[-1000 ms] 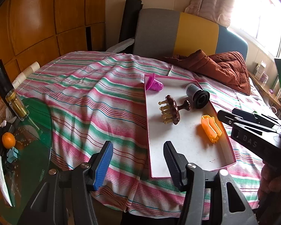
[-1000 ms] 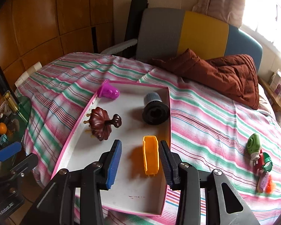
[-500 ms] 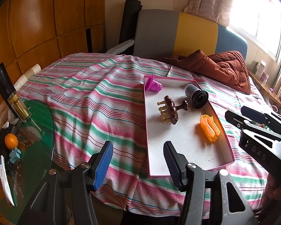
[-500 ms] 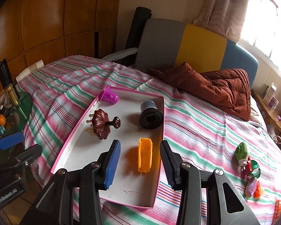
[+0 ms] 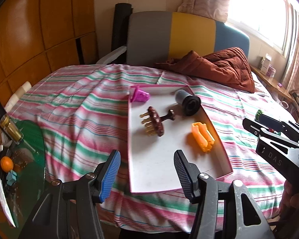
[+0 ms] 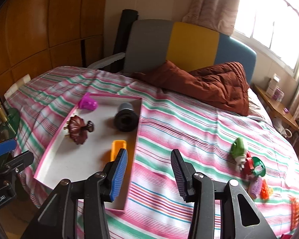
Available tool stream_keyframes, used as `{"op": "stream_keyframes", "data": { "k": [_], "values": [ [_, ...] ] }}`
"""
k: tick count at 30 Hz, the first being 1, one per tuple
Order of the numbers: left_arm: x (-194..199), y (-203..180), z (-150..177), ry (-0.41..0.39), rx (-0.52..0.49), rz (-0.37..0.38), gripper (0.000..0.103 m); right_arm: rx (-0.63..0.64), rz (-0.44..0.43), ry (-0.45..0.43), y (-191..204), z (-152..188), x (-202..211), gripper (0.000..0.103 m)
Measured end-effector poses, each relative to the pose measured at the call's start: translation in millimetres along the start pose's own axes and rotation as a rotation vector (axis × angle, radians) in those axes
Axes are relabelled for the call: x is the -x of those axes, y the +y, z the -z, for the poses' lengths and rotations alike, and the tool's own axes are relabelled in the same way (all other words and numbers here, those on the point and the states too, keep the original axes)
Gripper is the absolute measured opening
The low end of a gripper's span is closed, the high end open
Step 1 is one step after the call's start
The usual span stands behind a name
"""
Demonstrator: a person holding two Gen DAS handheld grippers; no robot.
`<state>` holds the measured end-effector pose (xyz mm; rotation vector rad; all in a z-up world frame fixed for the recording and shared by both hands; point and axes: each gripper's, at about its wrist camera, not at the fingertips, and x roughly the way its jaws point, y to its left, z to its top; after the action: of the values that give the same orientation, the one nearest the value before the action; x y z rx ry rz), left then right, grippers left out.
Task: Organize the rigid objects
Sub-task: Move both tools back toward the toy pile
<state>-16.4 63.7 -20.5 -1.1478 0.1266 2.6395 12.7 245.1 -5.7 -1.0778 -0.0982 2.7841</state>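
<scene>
Bed with striped pink-green-white sheet point(image 6: 189, 123), rust-brown quilt point(image 6: 213, 81) bunched near the grey/yellow/blue headboard point(image 6: 189, 43). Glass side table point(image 5: 28, 155) at far left in the left wrist view, carrying an orange fruit point(image 5: 6, 163) and a gold-capped bottle point(image 5: 9, 127).

White tray with pink rim point(image 6: 55, 139) flat on the bed. Inside: magenta cup-shaped piece point(image 6: 87, 103) tipped over in the far corner, dark brown pronged scalp massager point(image 6: 77, 128) on its side with pegs toward the rim, black cylinder point(image 6: 126, 117) lying with open end toward camera, orange rectangular holder point(image 6: 118, 149) near the right wall, partly hidden by the blue pad in the right wrist view.

Loose cluster on the sheet well right of the tray: green snail-like toy point(image 6: 238, 149), red-and-green ring piece point(image 6: 253, 166), purple item point(image 6: 256, 187), orange clips point(image 6: 266, 191). Nothing between tray and cluster but bare sheet.

Left gripper point(image 5: 146, 171) over the tray's near edge, jaws wide apart, empty. Right gripper point(image 6: 149, 174) above the sheet just right of the tray wall, jaws just opened slightly, parted, nothing between pads.
</scene>
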Motion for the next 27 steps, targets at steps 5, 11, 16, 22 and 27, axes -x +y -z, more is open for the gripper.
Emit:
{"op": "stream_keyframes", "data": {
  "k": [5, 11, 16, 22, 27],
  "values": [
    [0.2, -15.0, -3.2, -0.002, -0.032, 0.021, 0.057, -0.03, 0.029, 0.001, -21.9, 5.0, 2.2, 0.046],
    [-0.4, -37.0, -8.8, -0.001, -0.08, 0.053, 0.057, -0.062, 0.067, 0.004, -49.6, 11.2, 4.8, 0.047],
    [-2.0, -55.5, -15.7, 0.004, -0.095, 0.103, 0.057, -0.074, 0.114, 0.023, -80.6, 20.6, 5.5, 0.05],
    [-4.4, -83.7, -23.4, 0.002, -0.152, 0.143, 0.057, -0.117, 0.206, 0.06, -136.8, 36.7, 6.4, 0.051],
    [-4.6, -112.6, -26.8, -0.01, -0.226, 0.161, 0.057, -0.181, 0.289, 0.088, -194.6, 54.4, 11.0, 0.052]
  ]
}}
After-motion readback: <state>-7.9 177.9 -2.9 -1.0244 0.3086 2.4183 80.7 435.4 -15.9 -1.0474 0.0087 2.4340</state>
